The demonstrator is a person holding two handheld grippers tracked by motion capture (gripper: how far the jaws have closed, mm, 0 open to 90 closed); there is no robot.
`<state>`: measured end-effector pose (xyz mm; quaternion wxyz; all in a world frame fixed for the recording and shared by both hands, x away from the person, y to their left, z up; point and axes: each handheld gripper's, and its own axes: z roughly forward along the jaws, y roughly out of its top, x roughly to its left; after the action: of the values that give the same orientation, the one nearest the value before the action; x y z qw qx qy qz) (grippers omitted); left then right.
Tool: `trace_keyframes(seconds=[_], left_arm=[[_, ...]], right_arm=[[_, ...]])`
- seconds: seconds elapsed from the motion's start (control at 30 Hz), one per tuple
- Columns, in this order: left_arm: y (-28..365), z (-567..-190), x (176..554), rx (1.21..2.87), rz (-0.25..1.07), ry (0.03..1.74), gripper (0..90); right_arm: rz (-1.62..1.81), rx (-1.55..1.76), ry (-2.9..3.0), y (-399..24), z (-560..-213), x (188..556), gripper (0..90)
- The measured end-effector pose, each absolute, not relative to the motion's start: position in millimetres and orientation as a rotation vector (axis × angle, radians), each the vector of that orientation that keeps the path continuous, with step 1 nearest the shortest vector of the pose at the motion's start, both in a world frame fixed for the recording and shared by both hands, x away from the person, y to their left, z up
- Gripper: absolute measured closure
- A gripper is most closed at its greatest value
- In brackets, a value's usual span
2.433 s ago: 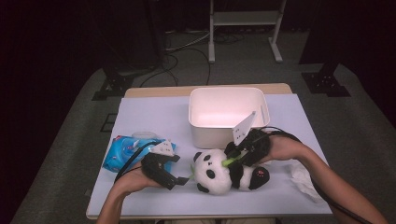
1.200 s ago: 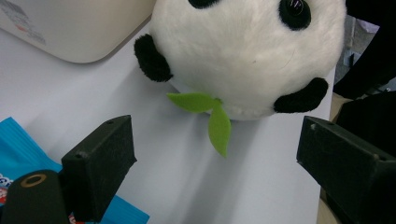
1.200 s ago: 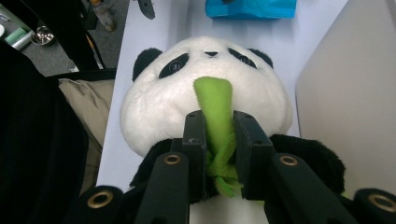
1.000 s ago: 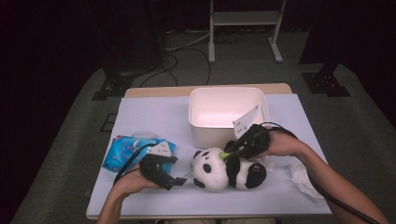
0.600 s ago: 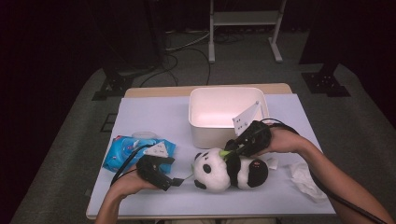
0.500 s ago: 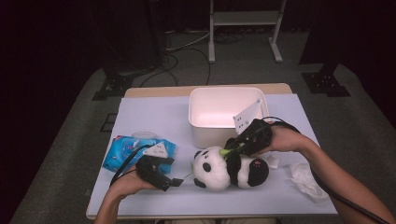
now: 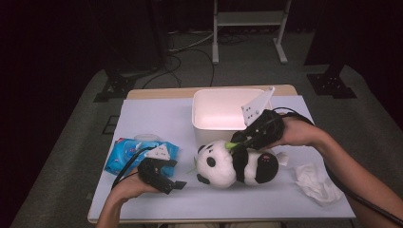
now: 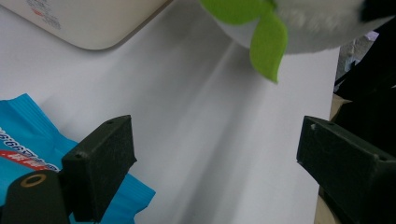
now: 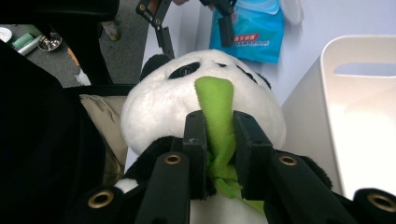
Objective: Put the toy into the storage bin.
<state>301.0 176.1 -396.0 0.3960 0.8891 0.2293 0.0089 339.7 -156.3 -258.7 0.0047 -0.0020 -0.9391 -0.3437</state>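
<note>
Gripping: the green stalk [image 9: 215,121] of the toy panda [image 7: 236,164] is pinched between the fingers of the right gripper [image 7: 236,145], seen clamped on both sides in the right gripper view.
Panda's place: held at the worktop [image 7: 157,114] just in front of the white tub [image 7: 223,109]; whether it touches the surface cannot be told.
Long axis: laid across the worktop, head toward the left gripper [image 7: 178,185], feet toward the crumpled tissue [image 7: 316,183].
Way to the tub: just behind the panda, its near wall close to the toy's back.
Nearer hand: the right, already on the toy.
Left fingers: spread wide, nothing between them, rested beside the blue packet [image 7: 138,152].
Judged next: a lift and a short carry rearward over the rim.
</note>
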Motion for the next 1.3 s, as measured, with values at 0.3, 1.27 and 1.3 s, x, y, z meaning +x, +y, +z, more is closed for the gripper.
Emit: trace_keyframes(seconds=[0.3, 1.27, 1.3], left_arm=[[171.9, -397.3, 302.2, 2.250, 0.015, 0.577, 10.7], [172.7, -398.6, 307.1, 2.205, 0.020, 0.566, 10.7], [173.3, -398.6, 306.9, 2.203, 0.018, 0.570, 10.7]], right_arm=[[-1.109, 0.017, -2.984, -156.9, -223.8, 336.6, 75.5], [-1.182, -0.014, -3.066, -157.8, -145.9, 360.1, 75.5], [-1.184, -0.018, -3.070, -158.1, -143.8, 362.1, 75.5]])
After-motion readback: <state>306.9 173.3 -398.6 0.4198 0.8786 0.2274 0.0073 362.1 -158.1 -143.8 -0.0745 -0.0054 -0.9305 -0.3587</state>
